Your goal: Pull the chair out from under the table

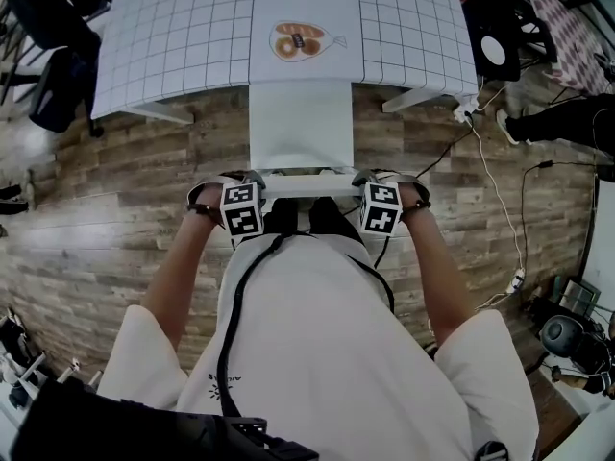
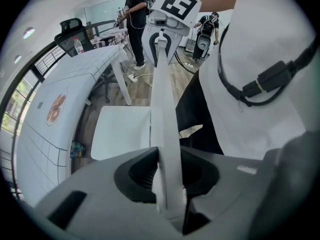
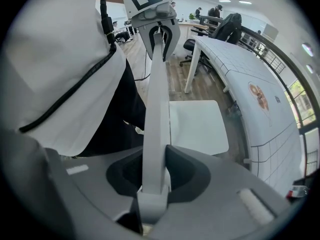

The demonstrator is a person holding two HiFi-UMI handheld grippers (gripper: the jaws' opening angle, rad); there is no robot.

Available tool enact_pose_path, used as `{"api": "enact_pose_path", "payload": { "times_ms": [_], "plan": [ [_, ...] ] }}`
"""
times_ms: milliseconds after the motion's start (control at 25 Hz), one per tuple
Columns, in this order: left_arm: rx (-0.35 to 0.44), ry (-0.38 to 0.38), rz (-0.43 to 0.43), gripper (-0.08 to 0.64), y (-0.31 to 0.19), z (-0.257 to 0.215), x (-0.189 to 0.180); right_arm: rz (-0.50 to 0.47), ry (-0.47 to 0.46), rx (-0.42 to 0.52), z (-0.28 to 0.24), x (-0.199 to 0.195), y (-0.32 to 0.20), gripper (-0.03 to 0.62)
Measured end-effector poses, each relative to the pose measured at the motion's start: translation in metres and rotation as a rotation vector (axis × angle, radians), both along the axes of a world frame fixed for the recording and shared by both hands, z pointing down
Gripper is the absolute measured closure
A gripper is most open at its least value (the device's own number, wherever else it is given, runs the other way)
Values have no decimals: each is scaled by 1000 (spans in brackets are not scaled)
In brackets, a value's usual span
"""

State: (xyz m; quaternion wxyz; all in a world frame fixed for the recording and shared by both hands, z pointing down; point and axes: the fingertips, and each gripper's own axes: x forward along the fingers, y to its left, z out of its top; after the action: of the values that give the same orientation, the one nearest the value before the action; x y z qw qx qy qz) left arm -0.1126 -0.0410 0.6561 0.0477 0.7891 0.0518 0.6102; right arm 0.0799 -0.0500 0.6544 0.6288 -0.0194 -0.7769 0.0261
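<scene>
A wood-plank floor [image 1: 115, 219] runs across the whole room. At the far side stands a long desk [image 1: 173, 46] under a white cloth with a grid of thin lines. A plain white strip runs down the middle of the cloth.

A person in a white T-shirt [image 1: 317, 353] stands at the near side, facing the desk, with both arms stretched down and forward.

Between the person and the desk is the white chair [image 1: 301, 128]. Its seat lies over open floor, and the far edge of the seat meets the near edge of the desk. I cannot tell whether any of it is still tucked under the cloth. The chair's back is towards the person, and its top rail [image 1: 309, 186] runs left to right just in front of their legs.

The left gripper [image 1: 253, 188] points steeply down onto the left end of that rail, its jaws clamped on the thin white bar. The right gripper [image 1: 369, 188] is clamped the same way on the right end.

A black-and-white marker cube [image 1: 242, 209] sits on each gripper, on the near side.

A white cable [image 1: 495, 185] trails over the floor to the right of the chair.

On the plain strip of the cloth is a small picture of ring-shaped pastries [image 1: 298, 41].
</scene>
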Motion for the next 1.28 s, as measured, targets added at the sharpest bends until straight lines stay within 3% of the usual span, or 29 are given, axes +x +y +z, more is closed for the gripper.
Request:
{"api": "enact_pose_path", "payload": {
  "times_ms": [440,1040,1280],
  "plan": [
    [-102,67,5,434,3,-1,-3,78,20,-17,4,-4,-1,497],
    [-91,72,7,437,3,0,-3,54,45,-16,5,-5,-1,499],
    [-37,66,12,451,3,4,-1,20,11,36,4,-1,0,502]
  ]
}}
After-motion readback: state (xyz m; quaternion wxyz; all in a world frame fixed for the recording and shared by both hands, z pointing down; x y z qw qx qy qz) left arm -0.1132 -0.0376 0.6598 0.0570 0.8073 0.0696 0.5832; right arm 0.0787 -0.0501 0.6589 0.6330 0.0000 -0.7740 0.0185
